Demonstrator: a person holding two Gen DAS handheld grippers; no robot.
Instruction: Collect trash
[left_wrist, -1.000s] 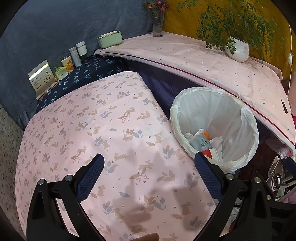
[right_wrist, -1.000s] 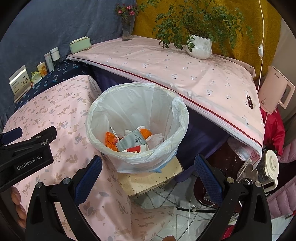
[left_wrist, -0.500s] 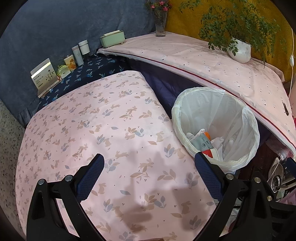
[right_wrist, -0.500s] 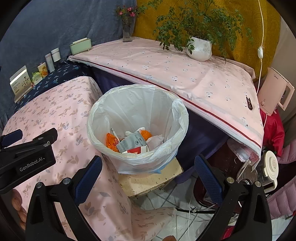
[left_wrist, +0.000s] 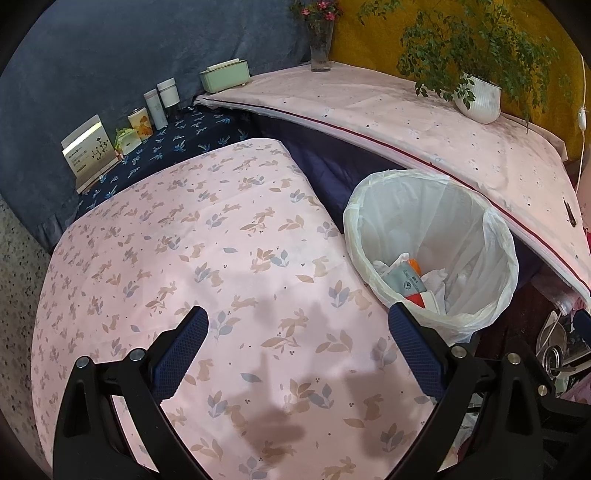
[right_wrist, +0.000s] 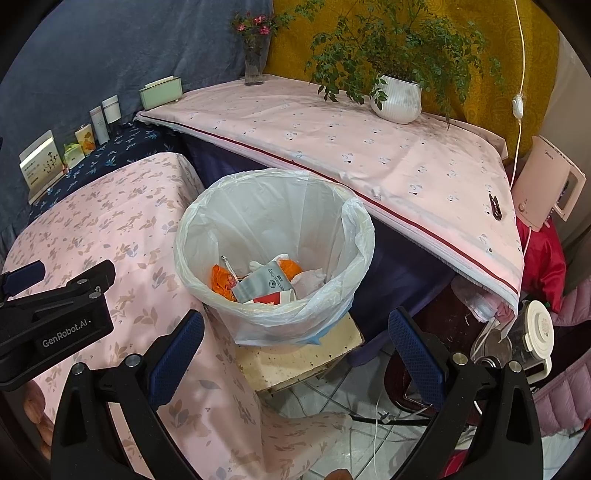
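Our left tongs (left_wrist: 297, 352) hang spread wide and empty above the pink rabbit-print cloth desk (left_wrist: 192, 236). Our right tongs (right_wrist: 295, 354) gape too, holding nothing, over the white-lined round trash bin (right_wrist: 273, 206), where the crumpled wrappers and orange scraps (right_wrist: 266, 282) lie (at its bottom).

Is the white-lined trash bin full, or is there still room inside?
Still room. The trash bin holds only a low layer of wrappers and tissues at the bottom; its liner walls above are bare.

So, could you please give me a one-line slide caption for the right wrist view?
Open right gripper poised before a lined trash bin holding wrappers, between two pink-clothed tables.
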